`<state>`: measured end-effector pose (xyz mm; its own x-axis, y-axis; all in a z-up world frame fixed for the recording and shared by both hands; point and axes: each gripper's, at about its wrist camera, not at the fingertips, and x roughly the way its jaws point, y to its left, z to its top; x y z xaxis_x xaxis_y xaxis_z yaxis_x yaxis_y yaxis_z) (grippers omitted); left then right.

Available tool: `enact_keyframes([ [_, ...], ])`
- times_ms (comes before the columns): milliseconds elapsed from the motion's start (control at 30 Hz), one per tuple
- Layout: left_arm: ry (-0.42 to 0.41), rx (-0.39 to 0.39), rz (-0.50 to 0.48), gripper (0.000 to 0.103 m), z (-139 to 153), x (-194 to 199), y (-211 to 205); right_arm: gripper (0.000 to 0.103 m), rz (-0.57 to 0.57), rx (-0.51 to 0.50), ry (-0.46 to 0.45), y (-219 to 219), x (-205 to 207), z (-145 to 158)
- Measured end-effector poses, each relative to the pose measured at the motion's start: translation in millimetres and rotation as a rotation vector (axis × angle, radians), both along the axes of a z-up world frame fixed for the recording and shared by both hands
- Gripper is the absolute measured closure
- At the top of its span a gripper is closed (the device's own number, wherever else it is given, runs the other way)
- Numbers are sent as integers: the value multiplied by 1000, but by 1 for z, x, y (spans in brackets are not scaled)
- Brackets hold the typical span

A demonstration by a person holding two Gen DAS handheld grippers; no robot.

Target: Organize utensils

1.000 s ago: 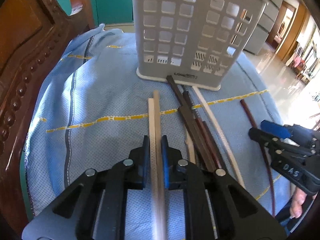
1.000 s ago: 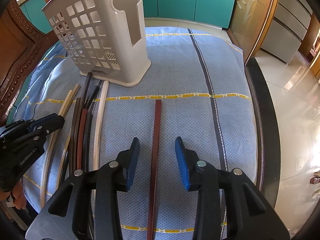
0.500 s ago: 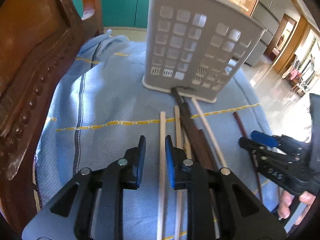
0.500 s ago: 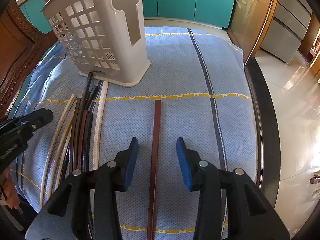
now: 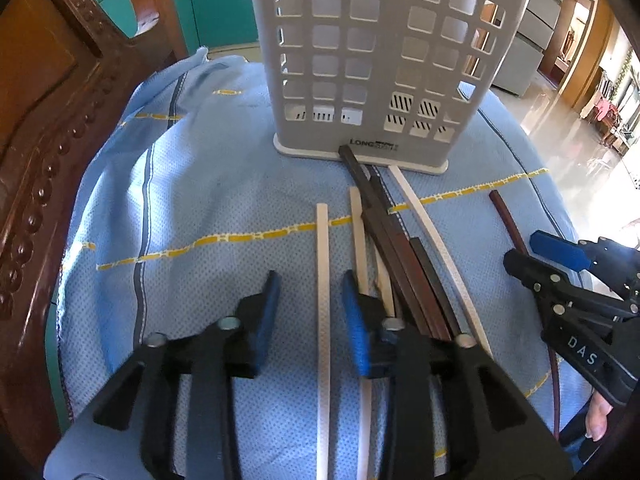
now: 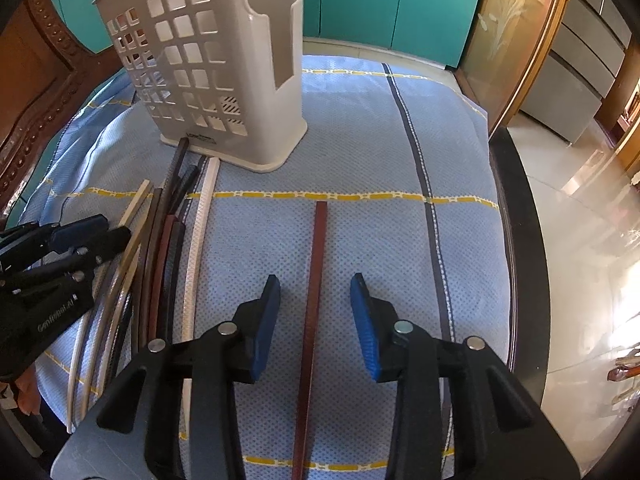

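item: utensil sort, pick-up stage. left gripper (image 5: pixel 310 296) jaws spread, straddling white chopstick (image 5: pixel 322 280) flat on blue cloth (image 5: pixel 180 200); 1 s earlier they pinched a pale pair, since released. right gripper (image 6: pixel 316 300) jaws spread over lone brown chopstick (image 6: pixel 316 280), unchanged. grey holder (image 6: pixel 224 80) upright beyond, w/ rest bundled nearby. next, prob.: close, lift, drop into holder.

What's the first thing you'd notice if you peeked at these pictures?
A tall white basket full of square holes stands at the back of the blue cloth. A bunch of long chopsticks lies in front of it, with one reddish chopstick alone between the open right tool.
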<state>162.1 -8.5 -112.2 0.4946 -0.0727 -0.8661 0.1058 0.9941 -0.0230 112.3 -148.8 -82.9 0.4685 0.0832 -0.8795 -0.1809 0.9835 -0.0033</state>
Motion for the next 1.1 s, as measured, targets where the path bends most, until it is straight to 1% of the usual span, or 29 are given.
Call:
enact_keyframes([
  [67,-1,8,-8,64,0,-2,-1,70,0,4,0,1,0,0],
  [133,1,3,-8,64,1,-3,1,75,-1,9,-1,3,-2,1],
  [167,1,4,-9,64,1,-6,-1,83,1,16,-1,4,-2,2],
  [200,1,5,-11,65,1,-6,0,93,3,27,1,4,-3,2],
  [233,0,2,-10,69,1,-7,0,96,5,41,5,3,-4,3],
  [300,-2,3,-19,94,2,-5,0,96,4,56,5,3,-6,4],
  [333,-2,2,-17,96,3,-6,0,96,2,63,3,2,-6,6],
  [400,-6,-2,-15,96,4,-7,0,97,0,78,-17,1,-8,12],
  [500,-43,-8,-9,96,13,-11,1,97,2,89,-91,-3,-13,29],
  [700,-171,-62,5,96,50,-32,10,97,42,132,-262,-8,-35,66],
  [800,-242,-81,11,96,68,-44,15,97,50,160,-319,-13,-40,77],
  [900,-281,-104,17,96,81,-50,19,97,63,188,-342,-16,-46,85],
  [1100,-340,-160,4,96,112,-59,27,96,97,267,-407,-28,-70,118],
])
